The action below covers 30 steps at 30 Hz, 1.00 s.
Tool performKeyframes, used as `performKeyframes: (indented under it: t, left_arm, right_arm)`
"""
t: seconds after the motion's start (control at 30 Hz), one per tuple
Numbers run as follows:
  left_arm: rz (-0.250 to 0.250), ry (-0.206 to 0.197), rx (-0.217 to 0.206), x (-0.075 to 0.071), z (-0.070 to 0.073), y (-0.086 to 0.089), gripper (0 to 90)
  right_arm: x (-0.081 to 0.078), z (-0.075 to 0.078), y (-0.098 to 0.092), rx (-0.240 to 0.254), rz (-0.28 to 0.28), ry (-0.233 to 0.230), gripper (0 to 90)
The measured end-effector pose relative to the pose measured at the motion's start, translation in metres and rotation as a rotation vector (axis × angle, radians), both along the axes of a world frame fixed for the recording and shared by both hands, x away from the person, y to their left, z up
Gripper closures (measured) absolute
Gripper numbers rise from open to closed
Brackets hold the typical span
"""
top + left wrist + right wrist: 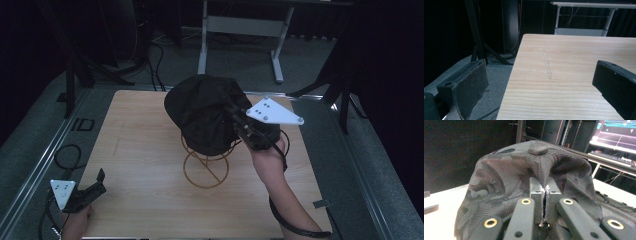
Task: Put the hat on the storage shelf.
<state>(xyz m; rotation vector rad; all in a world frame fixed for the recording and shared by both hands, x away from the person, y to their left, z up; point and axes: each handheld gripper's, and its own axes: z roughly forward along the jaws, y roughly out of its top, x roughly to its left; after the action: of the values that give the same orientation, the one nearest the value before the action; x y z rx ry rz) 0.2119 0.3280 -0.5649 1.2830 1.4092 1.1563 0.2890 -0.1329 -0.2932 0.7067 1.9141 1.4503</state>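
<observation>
1. Over the brass-coloured wire hat stand at the middle of the pale wooden desk, the high view shows the dark camouflage fabric cap draped on it, with the right tongs at its side.
2. Up close, the right gripper view shows those jaws pinched shut on a fold of the cap below its crown button.
3. Well left of the stand, the left tongs rest wide open and hold nothing; their own view shows bare desk between the jaws.

Cap: dark, near-black camouflage print with patches of woven mesh texture, matching dark button on top. Wire stand: golden-brown; table: pale wood with fine straight grain and one faint grey streak. Left gripper and right gripper: black bodies, each carrying a light grey plate.
</observation>
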Motion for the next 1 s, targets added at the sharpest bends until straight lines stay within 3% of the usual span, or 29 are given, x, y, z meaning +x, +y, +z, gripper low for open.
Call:
performKeyframes:
  t: [0.6, 0.8, 1.0]
  left_arm:
    - [-0.004, -0.003, 0.001, 0.0, 0.0, 0.0, 0.6]
    - [-0.005, 0.0, -0.004, 0.0, 0.0, 0.001, 0.6]
    - [-0.005, -0.001, -0.001, 0.0, 0.0, 0.0, 0.6]
  right_arm:
    - [0.022, -0.058, -0.001, -0.024, 0.011, 0.149, 87.1]
    - [0.023, -0.066, -0.004, -0.019, 0.026, 0.173, 85.4]
    - [0.024, -0.07, -0.009, 0.002, 0.031, 0.187, 75.6]
